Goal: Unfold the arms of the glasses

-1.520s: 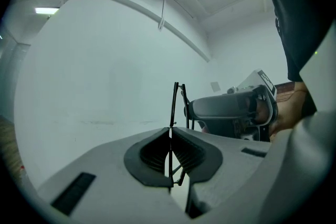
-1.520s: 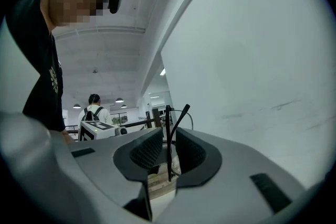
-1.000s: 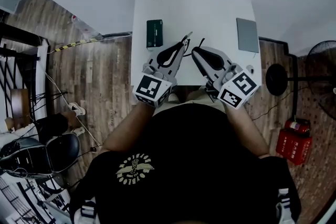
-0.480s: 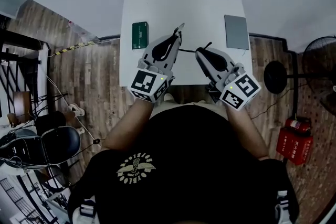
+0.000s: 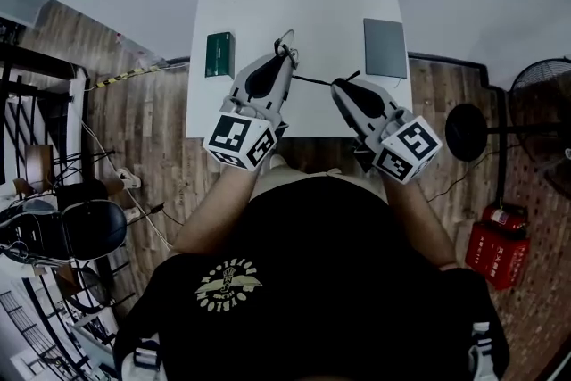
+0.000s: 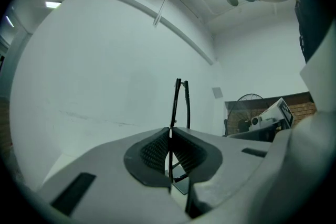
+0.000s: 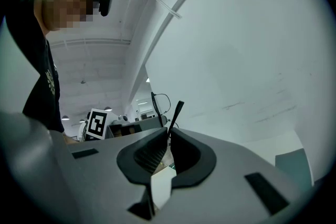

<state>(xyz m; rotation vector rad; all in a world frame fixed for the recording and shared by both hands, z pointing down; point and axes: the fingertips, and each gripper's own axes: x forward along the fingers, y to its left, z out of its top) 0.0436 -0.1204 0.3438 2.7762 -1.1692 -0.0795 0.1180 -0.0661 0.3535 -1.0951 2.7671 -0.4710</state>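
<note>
Two grips on one pair of glasses [image 5: 314, 80]: the left hand-held gripper [image 5: 285, 45] was clamped on a thin black bar of the frame, and the right hand-held gripper [image 5: 337, 85] was pinching the tip of one arm. They hung between the two over the white worktop [image 5: 321, 13], with a green box [image 5: 219, 54] off to the left and a grey pad [image 5: 384, 47] to the right.

Black glasses [image 5: 314, 82], white table [image 5: 308, 13], green box [image 5: 219, 54].
</note>
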